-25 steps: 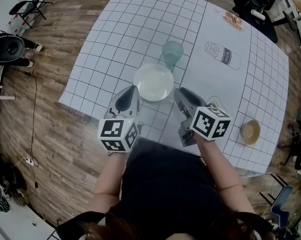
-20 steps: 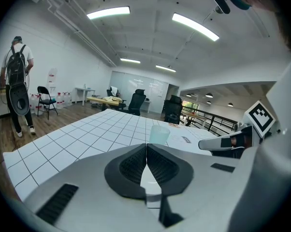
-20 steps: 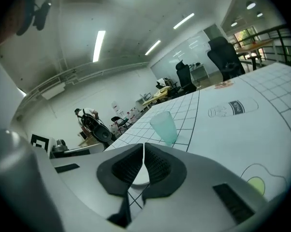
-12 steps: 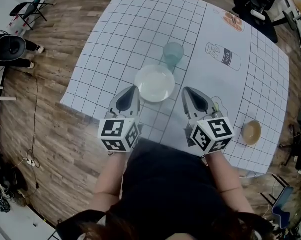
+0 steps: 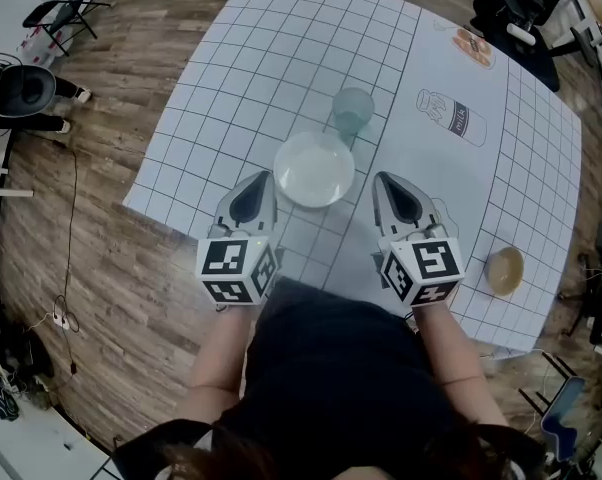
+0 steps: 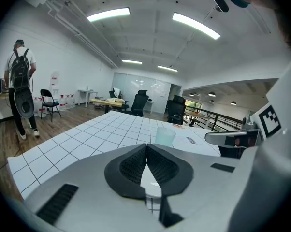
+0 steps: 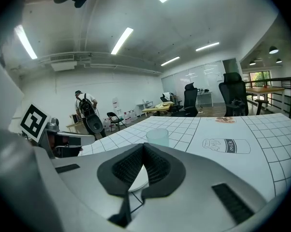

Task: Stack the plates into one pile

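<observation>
1. The white plate point(image 5: 314, 168) sits on the table point(image 5: 231, 88), just ahead of the left gripper point(image 5: 267, 177) and the right gripper point(image 5: 380, 177), in the gap between their tips. It looks like 1 pile, but I cannot tell how many plates are in it.
2. What could go wrong: both grippers are squeezed closed with nothing in them. If 1 pushes at the plate like that, it would only shove it — maybe into the see-through cup point(image 5: 352, 108) just past it, and tip the cup over.
3. A small brown dish point(image 5: 504, 268) lies well off to the right of the right gripper, near the table edge. A clumsy grab there could slide it off.
4. The left gripper points forward and a little down, just left of the plate.
5. The right gripper points the same way, just right of the plate — level, not tipped over.
6. Both seem to hang above the table and touch nothing.
</observation>
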A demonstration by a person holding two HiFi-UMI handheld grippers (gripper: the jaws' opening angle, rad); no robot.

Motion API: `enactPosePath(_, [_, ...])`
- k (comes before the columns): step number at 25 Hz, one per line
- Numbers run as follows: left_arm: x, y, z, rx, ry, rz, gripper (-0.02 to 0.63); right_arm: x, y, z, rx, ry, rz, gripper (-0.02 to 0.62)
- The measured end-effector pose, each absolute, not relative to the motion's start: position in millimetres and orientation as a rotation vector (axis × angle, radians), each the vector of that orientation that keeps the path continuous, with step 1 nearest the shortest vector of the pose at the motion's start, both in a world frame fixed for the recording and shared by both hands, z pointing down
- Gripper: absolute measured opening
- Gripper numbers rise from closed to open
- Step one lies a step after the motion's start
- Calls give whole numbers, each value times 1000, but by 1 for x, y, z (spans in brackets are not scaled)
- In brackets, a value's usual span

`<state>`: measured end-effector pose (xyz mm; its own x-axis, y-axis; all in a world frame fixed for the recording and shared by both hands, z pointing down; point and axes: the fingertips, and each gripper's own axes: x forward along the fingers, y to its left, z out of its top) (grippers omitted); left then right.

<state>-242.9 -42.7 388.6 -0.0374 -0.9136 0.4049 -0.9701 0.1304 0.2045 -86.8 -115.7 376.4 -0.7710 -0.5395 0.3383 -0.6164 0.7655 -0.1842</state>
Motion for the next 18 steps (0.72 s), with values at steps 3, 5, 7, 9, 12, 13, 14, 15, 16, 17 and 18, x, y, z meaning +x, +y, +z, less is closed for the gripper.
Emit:
enactPosePath(3, [-246,-43,390,1804,-1983,179,28,-90,-117,378,899,-2693,385,15])
enactPosePath(5, [-247,-44,391,1803,-1982,180,27,-93,-117,379,894,-2690,368,15])
enactPosePath(7, [-248,-45,392,1801,-1981,181,27,-94,-118,380,888,-2688,357,15])
enactPosePath(9, [-249,-47,393,1800,-1979,183,27,-95,-119,381,884,-2689,354,15])
enactPosePath(12, [-247,-49,395,1801,-1971,188,26,-95,-121,383,887,-2684,363,15])
enactPosePath(13, [-247,-50,396,1801,-1968,192,27,-95,-122,384,886,-2682,368,15])
enactPosePath(14, [-246,-51,397,1802,-1967,197,26,-95,-122,385,886,-2680,371,15])
enactPosePath(15, [-246,-51,397,1803,-1966,200,27,-95,-123,386,886,-2678,371,15])
enactPosePath(16, [-246,-52,397,1803,-1966,203,26,-95,-123,386,885,-2677,369,15])
enactPosePath(17, [-247,-53,398,1803,-1966,204,26,-96,-124,387,886,-2676,369,15])
enactPosePath(18, [-247,-53,398,1802,-1966,205,26,-96,-125,388,886,-2674,370,15])
